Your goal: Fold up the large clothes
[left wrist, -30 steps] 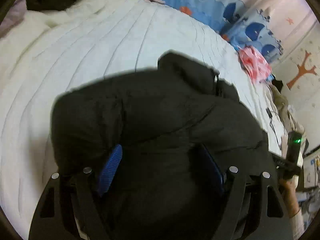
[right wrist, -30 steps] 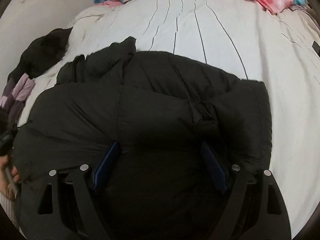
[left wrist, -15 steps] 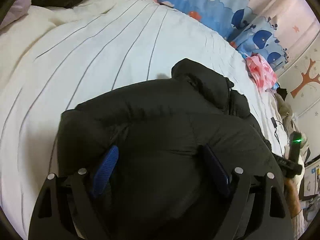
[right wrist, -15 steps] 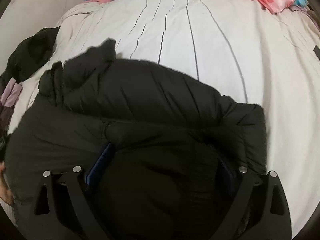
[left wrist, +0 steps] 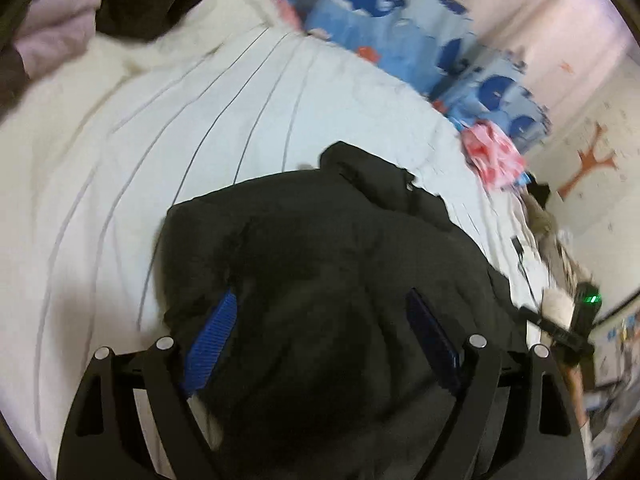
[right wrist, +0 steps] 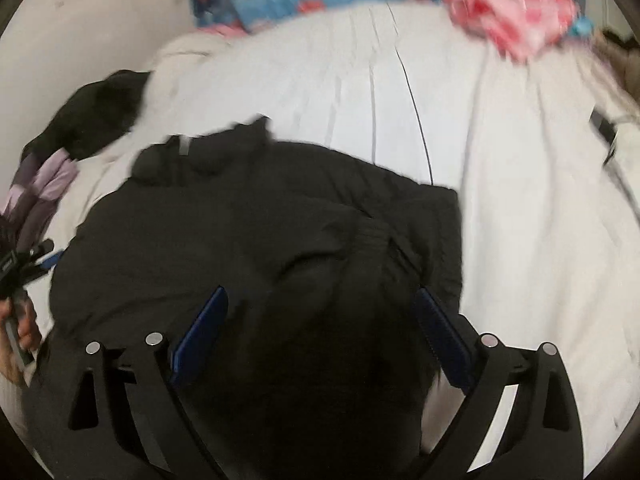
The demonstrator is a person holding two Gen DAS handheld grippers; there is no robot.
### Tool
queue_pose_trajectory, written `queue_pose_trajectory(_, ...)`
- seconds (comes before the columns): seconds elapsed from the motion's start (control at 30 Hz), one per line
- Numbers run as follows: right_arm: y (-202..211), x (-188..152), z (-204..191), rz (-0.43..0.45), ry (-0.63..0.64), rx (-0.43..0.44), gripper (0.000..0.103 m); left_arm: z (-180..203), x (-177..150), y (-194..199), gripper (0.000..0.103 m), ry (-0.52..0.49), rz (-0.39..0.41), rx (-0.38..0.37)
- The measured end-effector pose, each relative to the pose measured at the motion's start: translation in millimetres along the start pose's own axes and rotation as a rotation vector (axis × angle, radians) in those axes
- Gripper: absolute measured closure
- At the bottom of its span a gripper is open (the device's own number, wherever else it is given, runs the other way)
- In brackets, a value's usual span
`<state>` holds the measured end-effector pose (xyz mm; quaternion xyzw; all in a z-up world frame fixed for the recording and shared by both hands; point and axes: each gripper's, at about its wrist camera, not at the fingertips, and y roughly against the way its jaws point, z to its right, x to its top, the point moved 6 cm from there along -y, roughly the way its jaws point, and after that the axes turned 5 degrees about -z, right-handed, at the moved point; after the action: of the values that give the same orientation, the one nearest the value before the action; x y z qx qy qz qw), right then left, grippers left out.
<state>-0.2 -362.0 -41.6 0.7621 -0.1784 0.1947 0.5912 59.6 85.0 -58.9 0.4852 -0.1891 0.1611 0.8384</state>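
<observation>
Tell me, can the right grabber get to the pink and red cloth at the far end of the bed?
Probably not right now. The right gripper sits open over the black jacket, and the pink cloth lies far across the white bedcover. Nothing blocks it.

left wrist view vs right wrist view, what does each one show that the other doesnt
Only the left wrist view shows the pink wall with an orange tree decal and the right gripper's handle with a green light.

Only the right wrist view shows the plain white wall and the person's left hand.

Both show the puffy black padded jacket on the white striped bed cover, the blue whale-print pillows, the pink patterned cloth, and open blue-padded jaws over the jacket.
</observation>
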Motion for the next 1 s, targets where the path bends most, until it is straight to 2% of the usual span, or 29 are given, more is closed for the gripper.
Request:
queue_pose_trajectory(0.03, -16, -13, 2, -0.064, 0.003, -0.041, 0.012, -1, -8, -2, 0.019, -0.009, -0.021, 0.009)
queue_pose_trajectory(0.07, -32, -23, 5, -0.126, 0.006, -0.049, 0.011, -6, -18, -13, 0.019, -0.006, -0.075, 0.034)
queue_pose_trajectory(0.13, -52, -31, 12, -0.181, -0.019, -0.007, 0.007, -18, -37, -40, 0.018, 0.020, -0.195, 0.044)
queue_pose_trajectory(0.17, -46, -30, 14, -0.183, -0.042, 0.002, 0.007, -23, -40, -44, 0.018, 0.049, -0.206, 0.032)
queue_pose_trajectory(0.23, -23, -30, 18, -0.151, -0.093, 0.065, 0.007, -28, -38, -26, 0.018, 0.116, -0.187, 0.023)
queue_pose_trajectory(0.27, -3, -31, 17, -0.118, -0.098, 0.131, 0.007, -26, -37, -7, 0.018, 0.136, -0.159, -0.038)
queue_pose_trajectory(0.4, 68, -70, 41, -0.041, -0.149, 0.250, 0.007, -33, -52, 48, 0.018, 0.101, -0.139, -0.082)
queue_pose_trajectory(0.57, 117, -161, 79, -0.085, -0.301, 0.427, 0.007, -80, -109, 115, 0.017, 0.208, -0.181, -0.226)
queue_pose_trajectory(0.67, 128, -218, 82, -0.111, -0.375, 0.510, 0.007, -100, -152, 134, 0.016, 0.230, -0.210, -0.245)
queue_pose_trajectory(0.83, 131, -263, 75, -0.142, -0.422, 0.619, 0.007, -99, -214, 135, 0.015, 0.256, -0.293, -0.348)
queue_pose_trajectory(1.0, 150, -299, 47, -0.172, -0.370, 0.685, 0.007, -68, -265, 145, 0.013, 0.179, -0.336, -0.460)
